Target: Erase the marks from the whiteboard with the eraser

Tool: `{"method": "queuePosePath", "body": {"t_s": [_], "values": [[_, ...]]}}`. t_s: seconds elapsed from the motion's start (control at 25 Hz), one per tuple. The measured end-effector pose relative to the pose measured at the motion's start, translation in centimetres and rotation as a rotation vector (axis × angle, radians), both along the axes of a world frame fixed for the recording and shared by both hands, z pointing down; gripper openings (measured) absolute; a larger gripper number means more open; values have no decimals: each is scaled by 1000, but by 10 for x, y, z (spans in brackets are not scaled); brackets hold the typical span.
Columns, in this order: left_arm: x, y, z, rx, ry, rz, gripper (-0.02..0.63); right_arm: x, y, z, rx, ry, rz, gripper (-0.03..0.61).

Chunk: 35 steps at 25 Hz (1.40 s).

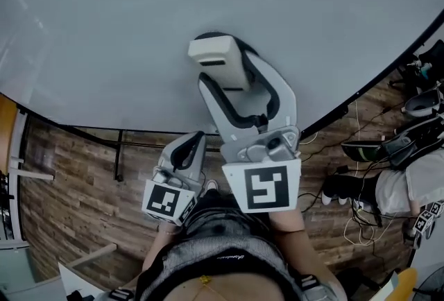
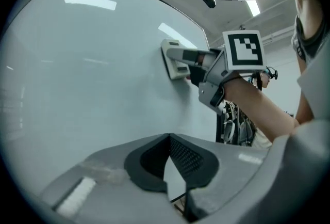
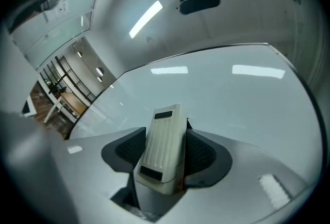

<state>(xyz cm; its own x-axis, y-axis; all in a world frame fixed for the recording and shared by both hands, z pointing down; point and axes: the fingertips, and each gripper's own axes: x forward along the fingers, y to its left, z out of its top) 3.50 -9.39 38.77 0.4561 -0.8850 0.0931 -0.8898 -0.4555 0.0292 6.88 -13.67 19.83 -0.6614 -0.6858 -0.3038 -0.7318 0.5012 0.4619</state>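
Whiteboard (image 1: 104,29) spans the far field. Right gripper (image 1: 223,65), jaws clamped on the cream eraser (image 3: 164,138), holds it against the board; left gripper (image 2: 168,158), jaws together and empty, hangs nearer.

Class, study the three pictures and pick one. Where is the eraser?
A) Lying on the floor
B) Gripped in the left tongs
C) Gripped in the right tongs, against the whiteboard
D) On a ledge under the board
C: the right gripper view shows the eraser clamped between the right tongs, and the head view shows it pressed to the whiteboard; the left tongs are shut on nothing.
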Motion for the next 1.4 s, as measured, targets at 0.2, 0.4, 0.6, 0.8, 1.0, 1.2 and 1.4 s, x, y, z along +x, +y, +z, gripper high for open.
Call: {"method": "queuePosePath", "body": {"t_s": [0.2, 0.4, 0.6, 0.8, 1.0, 1.2, 1.4], "values": [[31, -5, 2, -8, 19, 95, -2, 107, -11, -68, 43, -248, 113, 249], [44, -10, 1, -6, 24, 148, -2, 174, -17, -72, 47, -317, 252, 249], [44, -9, 9, -24, 22, 162, -2, 183, -14, -64, 49, -324, 317, 244], [47, -9, 8, -27, 30, 174, -2, 143, -13, -70, 54, -290, 256, 242], [34, 4, 1, -18, 44, 139, -2, 93, 5, -90, 98, -238, 198, 241], [-10, -3, 9, -28, 54, 30, -2, 16, -2, -90, 77, -229, 45, 239], [-45, -8, 26, -66, 77, -102, -2, -59, -14, -55, 65, -124, -38, 239]]}}
